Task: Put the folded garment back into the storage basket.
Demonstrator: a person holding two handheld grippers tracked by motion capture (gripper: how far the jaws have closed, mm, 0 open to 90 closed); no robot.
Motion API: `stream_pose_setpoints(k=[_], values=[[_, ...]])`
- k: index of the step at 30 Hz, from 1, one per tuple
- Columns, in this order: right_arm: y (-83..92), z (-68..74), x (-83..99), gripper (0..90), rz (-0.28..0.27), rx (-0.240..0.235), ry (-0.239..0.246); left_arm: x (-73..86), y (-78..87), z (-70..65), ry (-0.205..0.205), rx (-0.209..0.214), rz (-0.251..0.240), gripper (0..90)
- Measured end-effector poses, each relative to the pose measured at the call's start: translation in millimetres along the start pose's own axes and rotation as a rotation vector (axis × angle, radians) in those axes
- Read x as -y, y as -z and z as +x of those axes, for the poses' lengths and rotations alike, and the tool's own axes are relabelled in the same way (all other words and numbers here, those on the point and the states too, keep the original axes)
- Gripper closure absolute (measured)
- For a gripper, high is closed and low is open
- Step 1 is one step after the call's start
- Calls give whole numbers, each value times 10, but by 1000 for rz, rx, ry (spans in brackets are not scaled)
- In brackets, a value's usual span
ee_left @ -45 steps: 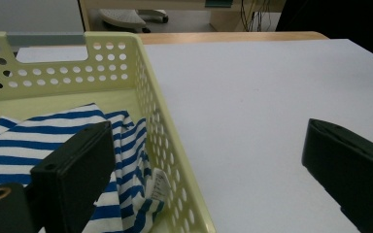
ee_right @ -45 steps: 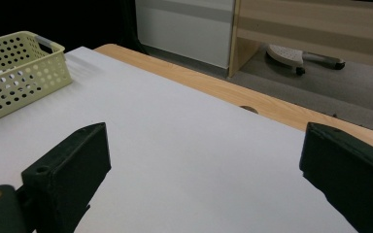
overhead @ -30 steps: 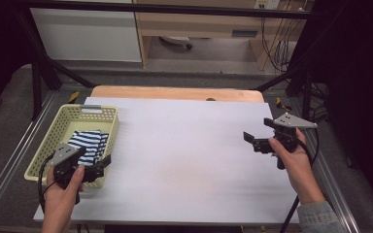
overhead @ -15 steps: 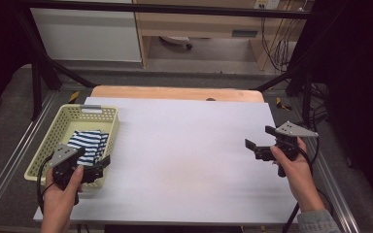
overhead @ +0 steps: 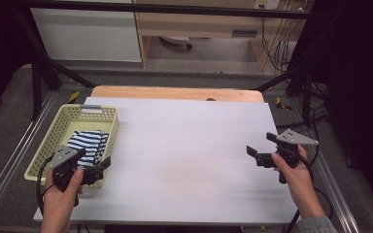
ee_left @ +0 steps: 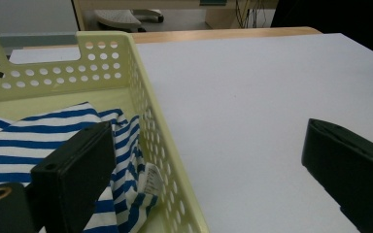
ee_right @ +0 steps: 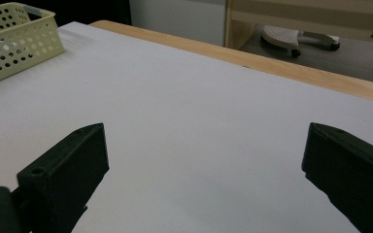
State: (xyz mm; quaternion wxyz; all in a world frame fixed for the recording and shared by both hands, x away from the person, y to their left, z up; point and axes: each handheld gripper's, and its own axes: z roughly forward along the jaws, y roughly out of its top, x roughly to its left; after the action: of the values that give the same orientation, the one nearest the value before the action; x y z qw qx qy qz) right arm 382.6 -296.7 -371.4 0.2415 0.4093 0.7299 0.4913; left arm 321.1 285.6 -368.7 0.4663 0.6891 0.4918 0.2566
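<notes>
- On the far left sits the pale yellow perforated plastic basket (overhead: 60,130), at the left edge of the surface, with its long side running away from me.
- Inside it lies the blue-and-white striped cloth (ee_left: 39,136), loosely folded on the basket floor, with a rumpled edge bunched against the right-hand wall.
- I judge the cloth light, soft and limp: it will sag and unfold as it lifts, and it is neither slippery nor fragile. The raised bunch of folds near the basket's right wall (ee_left: 141,179) looks like the best place to pinch, since it stands proud of the floor and gives my jaws several layers to bite.
- My left gripper (overhead: 91,170) hangs over the near right corner of the basket; its jaws are wide apart and hold nothing, one over the cloth and one out past the wall over the surface.
- The basket wall stands between those two jaws, so I would have to shift left before closing, or I would clamp plastic instead of fabric.
- The white, smooth, flat surface (overhead: 184,145) stretches bare across the middle, giving plenty of room to lay the cloth out.
- My right gripper (overhead: 260,153) hovers near the right edge of the surface, well apart from the basket, with its jaws spread wide and holding nothing.
- Beyond the surface I see a strip of wooden tabletop (overhead: 175,92), a grey floor and dark frame bars.
</notes>
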Motion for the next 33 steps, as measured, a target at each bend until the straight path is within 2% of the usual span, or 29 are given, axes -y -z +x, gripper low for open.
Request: stream_pose_setpoints(k=[11, 22, 25, 33], values=[[-3, 67, 180, 33, 7, -5, -15, 16, -3, -13, -4, 2, 9, 55], [-4, 96, 448, 35, 18, -9, -67, 37, -32, -16, -9, 6, 21, 57], [-23, 107, 519, 37, 16, -20, -90, 34, -33, -23, -6, 10, 17, 60], [-88, 182, 652, 41, 39, -50, -104, 35, -37, -27, -8, 21, 13, 61]])
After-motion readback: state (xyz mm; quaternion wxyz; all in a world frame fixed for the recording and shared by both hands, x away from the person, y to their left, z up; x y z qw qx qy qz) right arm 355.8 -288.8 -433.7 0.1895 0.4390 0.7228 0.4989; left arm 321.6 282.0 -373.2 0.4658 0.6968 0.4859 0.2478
